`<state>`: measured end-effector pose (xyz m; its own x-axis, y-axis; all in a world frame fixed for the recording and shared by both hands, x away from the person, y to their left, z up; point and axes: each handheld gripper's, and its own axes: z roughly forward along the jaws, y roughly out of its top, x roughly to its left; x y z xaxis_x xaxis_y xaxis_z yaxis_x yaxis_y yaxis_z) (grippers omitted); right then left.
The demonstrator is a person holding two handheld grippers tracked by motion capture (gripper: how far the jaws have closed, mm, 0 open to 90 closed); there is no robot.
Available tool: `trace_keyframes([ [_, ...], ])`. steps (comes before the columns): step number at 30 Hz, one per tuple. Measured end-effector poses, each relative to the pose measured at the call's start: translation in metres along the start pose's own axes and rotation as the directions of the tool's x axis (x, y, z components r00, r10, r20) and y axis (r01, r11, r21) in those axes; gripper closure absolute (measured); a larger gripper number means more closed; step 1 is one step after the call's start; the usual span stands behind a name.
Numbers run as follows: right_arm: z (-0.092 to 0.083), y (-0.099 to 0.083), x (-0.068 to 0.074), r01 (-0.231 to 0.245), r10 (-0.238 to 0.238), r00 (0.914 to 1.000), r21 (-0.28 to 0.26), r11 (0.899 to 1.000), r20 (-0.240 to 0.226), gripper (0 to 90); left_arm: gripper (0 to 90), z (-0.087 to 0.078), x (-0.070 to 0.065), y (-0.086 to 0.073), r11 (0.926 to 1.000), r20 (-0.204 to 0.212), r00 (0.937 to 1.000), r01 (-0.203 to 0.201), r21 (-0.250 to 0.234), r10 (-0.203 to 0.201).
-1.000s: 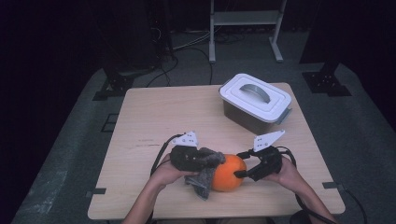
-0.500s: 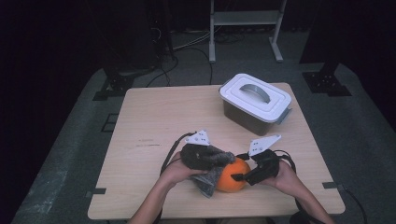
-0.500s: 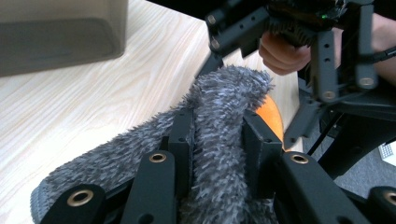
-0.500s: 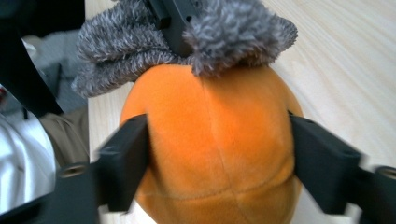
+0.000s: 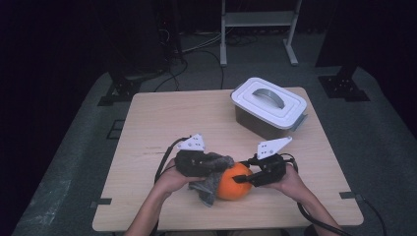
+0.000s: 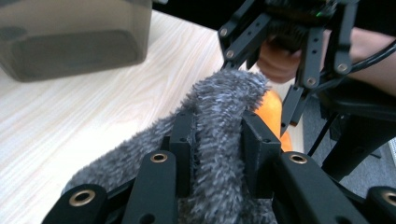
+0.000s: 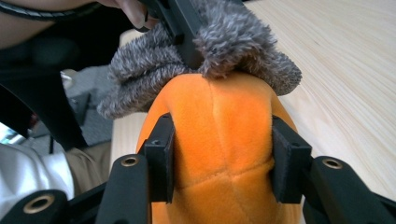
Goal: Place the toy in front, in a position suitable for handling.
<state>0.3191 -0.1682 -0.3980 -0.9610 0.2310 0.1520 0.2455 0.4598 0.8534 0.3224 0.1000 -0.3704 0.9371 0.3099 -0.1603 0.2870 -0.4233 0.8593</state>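
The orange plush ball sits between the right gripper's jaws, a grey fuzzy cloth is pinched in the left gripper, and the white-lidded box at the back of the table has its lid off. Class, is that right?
Not quite: the box has its lid on, handle up, as the high view shows. The orange plush ball is between the right gripper's jaws, which have just been closing, and the grey fuzzy cloth is pinched in the left gripper.

Near the front edge of the table (image 5: 147, 128), the plush ball (image 5: 236, 183) sits between the left gripper (image 5: 216, 164) and right gripper (image 5: 243, 178). The fuzzy cloth (image 5: 212, 182) drapes over the ball's left side. The lidded box (image 5: 268, 105) stands behind them, toward the right rear corner.
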Motion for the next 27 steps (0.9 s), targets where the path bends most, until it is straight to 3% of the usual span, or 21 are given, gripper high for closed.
trace_keyframes([
  [4, 0.007, 0.005, 0.003, 0.018, -0.018, 0.9994, -0.013, 1.000, -0.029, 50.5, 68.7, -0.007, -0.001, -0.002, 1.0000, 0.008, 1.0000, 0.002, 0.005, -0.002],
  [5, 0.010, 0.003, 0.003, 0.022, -0.021, 0.9994, 0.015, 1.000, -0.028, 49.8, 68.7, -0.004, 0.001, -0.007, 0.9996, 0.012, 0.9999, 0.009, 0.028, -0.009],
  [10, 0.010, -0.004, 0.000, 0.043, -0.042, 0.9990, 0.073, 0.996, -0.018, 46.5, 68.7, 0.003, 0.004, -0.017, 0.9993, 0.047, 0.9984, 0.032, 0.019, -0.033],
  [16, -0.009, -0.022, -0.013, -0.001, 0.002, 0.9999, 0.098, 0.995, -0.014, 41.8, 68.3, 0.009, 0.005, -0.019, 0.9989, 0.046, 0.9983, 0.035, 0.033, -0.036],
  [19, -0.020, -0.036, -0.021, -0.050, 0.052, 0.9985, 0.084, 0.995, -0.016, 37.9, 68.3, 0.017, 0.004, -0.017, 0.9987, 0.055, 0.9978, 0.035, 0.038, -0.037],
  [23, -0.024, -0.034, -0.018, -0.058, 0.057, 0.9982, 0.115, 0.992, 0.019, 27.4, 68.3, 0.023, 0.003, -0.013, 0.9983, 0.060, 0.9978, 0.024, 0.052, -0.028],
  [27, -0.028, -0.027, -0.008, -0.045, 0.040, 0.9982, 0.120, 0.992, 0.045, 24.2, 68.3, 0.024, 0.001, -0.012, 0.9984, 0.067, 0.9973, 0.026, 0.050, -0.029],
])
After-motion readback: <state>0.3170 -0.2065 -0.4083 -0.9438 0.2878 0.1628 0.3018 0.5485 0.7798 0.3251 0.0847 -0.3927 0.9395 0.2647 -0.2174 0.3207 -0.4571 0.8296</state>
